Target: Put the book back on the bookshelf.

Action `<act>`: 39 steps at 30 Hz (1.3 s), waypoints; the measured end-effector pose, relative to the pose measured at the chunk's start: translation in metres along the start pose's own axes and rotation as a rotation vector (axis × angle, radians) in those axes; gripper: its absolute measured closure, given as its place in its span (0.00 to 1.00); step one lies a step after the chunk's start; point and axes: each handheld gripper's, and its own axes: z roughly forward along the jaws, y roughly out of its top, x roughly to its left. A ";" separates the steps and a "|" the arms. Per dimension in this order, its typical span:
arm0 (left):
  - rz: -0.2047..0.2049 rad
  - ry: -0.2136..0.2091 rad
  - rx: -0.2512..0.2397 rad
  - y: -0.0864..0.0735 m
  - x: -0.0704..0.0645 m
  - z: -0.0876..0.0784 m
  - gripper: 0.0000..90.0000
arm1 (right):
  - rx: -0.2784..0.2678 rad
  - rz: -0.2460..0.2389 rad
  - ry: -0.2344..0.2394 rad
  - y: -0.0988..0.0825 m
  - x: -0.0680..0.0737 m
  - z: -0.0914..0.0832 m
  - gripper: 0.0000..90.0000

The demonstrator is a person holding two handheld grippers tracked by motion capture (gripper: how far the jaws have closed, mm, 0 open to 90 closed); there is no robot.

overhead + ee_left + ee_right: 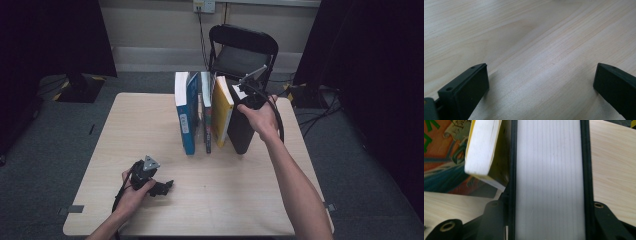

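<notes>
One thick black book (pixel 550 180), white page edges, upright

Black book (pixel 550 180) ran off right gripper view top and bottom; right gripper (pixel 248 94) jaw tips hidden behind it in high view.

You've got a blue book (pixel 186 114), a thin dark book (pixel 206 110) and a yellow book (pixel 220 111) standing upright in a row on the wooden table (pixel 150 130). Black folding chair (pixel 242 50) sits behind it, wall outlet (pixel 204 5) above, grey carpet (pixel 55 135) around.
</notes>
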 end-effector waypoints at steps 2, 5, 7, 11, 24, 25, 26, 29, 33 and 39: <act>0.001 0.000 0.000 0.000 0.000 0.000 0.00 | 0.004 -0.005 -0.017 0.003 0.002 0.002 0.60; 0.003 0.000 0.003 0.000 0.000 0.000 0.00 | 0.005 -0.006 -0.022 0.006 0.002 0.005 0.60; 0.002 0.000 0.002 0.000 0.000 0.000 0.00 | 0.005 0.007 -0.015 0.009 0.001 0.007 0.60; 0.003 0.000 0.003 0.000 0.000 0.000 0.00 | 0.003 0.028 -0.013 0.012 -0.002 0.013 0.60; 0.001 0.000 0.001 0.000 0.000 0.000 0.00 | -0.012 0.028 -0.008 0.016 -0.005 0.018 0.60; 0.000 0.000 0.001 0.000 0.000 0.000 0.00 | -0.012 0.029 -0.002 0.015 -0.005 0.018 0.60; 0.000 0.000 0.000 0.000 0.000 0.000 0.00 | -0.012 0.030 0.002 0.015 -0.004 0.017 0.60; -0.003 -0.001 0.001 0.000 0.000 0.000 0.00 | -0.017 0.007 -0.016 0.014 0.001 0.016 0.60; 0.001 0.000 0.000 0.000 0.000 0.000 0.00 | -0.022 0.001 -0.022 0.014 0.004 0.016 0.60; 0.001 0.000 0.000 0.000 0.000 0.000 0.00 | -0.047 0.034 0.006 0.010 -0.003 0.021 0.59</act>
